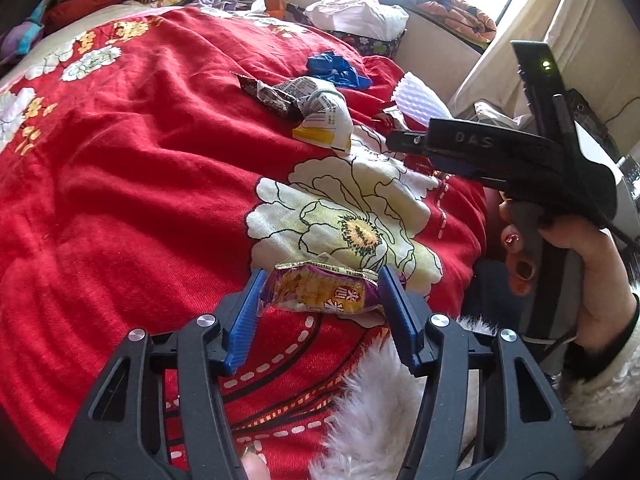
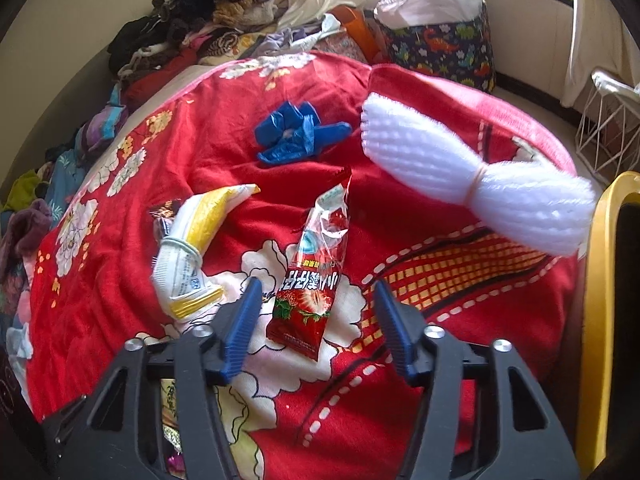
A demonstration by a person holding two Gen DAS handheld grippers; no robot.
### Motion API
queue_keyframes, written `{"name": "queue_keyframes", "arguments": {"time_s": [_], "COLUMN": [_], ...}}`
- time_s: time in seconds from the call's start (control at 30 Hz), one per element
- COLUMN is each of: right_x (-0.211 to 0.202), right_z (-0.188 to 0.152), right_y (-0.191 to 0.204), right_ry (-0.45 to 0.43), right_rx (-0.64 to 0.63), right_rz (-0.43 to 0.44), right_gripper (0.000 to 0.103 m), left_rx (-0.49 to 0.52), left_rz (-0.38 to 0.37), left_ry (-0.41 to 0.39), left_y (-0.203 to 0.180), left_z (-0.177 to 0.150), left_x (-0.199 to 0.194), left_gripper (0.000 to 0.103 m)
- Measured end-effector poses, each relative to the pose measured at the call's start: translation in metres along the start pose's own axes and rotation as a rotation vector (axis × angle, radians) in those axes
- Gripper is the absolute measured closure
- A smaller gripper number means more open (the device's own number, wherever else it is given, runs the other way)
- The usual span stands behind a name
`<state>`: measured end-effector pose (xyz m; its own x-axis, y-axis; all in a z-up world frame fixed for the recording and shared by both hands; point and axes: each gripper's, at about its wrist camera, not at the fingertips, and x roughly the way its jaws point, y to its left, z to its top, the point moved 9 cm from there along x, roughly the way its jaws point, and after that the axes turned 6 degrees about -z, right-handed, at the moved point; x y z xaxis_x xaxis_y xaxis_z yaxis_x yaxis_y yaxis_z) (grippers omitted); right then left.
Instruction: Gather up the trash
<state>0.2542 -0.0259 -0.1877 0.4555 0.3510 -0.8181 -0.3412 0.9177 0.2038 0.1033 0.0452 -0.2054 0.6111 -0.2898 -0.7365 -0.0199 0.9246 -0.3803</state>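
On a red flowered blanket (image 1: 140, 160) lies a crumpled purple and yellow snack wrapper (image 1: 320, 296). My left gripper (image 1: 320, 276) has it between its blue pads, which press on both ends. In the right wrist view a red strawberry wrapper (image 2: 304, 312) lies between the fingers of my right gripper (image 2: 317, 285), with a gap on each side, so that gripper is open. A white and yellow wrapper (image 2: 192, 252), a blue plastic scrap (image 2: 296, 134) and a white foam net (image 2: 460, 176) lie farther off. The left wrist view shows the right gripper (image 1: 396, 141) from the side.
A dinosaur-print bin (image 2: 444, 48) with a white bag in it stands beyond the bed. Clothes (image 2: 200, 20) are piled at the far left. A yellow frame (image 2: 600, 300) and a white wire basket (image 2: 608, 128) stand at the right. A hand (image 1: 580, 272) holds the right gripper's handle.
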Motion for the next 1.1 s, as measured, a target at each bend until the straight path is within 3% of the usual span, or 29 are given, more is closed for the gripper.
{"name": "queue_keyframes", "arguments": {"time_s": [0.13, 0.2, 0.37, 0.43, 1.1], "right_x": [0.001, -0.002, -0.015, -0.021, -0.062], "right_z": [-0.005, -0.007, -0.011, -0.014, -0.028], "right_y": [-0.001, -0.001, -0.001, -0.001, -0.008], "right_ry": [0.0, -0.006, -0.027, -0.037, -0.091], "right_rx": [-0.008, -0.008, -0.017, -0.019, -0.029], "right_rz": [0.002, 0.012, 0.029, 0.033, 0.043], "right_gripper": [0.077, 0.08, 0.08, 0.08, 0.08], "left_rx": [-0.022, -0.044, -0.082, -0.081, 0.014], "left_rz": [-0.016, -0.029, -0.058, -0.065, -0.045], "left_ry": [0.002, 0.0, -0.007, -0.01, -0.071], "left_y": [0.003, 0.006, 0.011, 0.01, -0.012], "left_z": [0.0, 0.0, 0.0, 0.001, 0.022], "left_x": [0.001, 0.002, 0.001, 0.0, -0.013], "left_gripper": [0.055, 0.056, 0.061, 0.071, 0.075]}}
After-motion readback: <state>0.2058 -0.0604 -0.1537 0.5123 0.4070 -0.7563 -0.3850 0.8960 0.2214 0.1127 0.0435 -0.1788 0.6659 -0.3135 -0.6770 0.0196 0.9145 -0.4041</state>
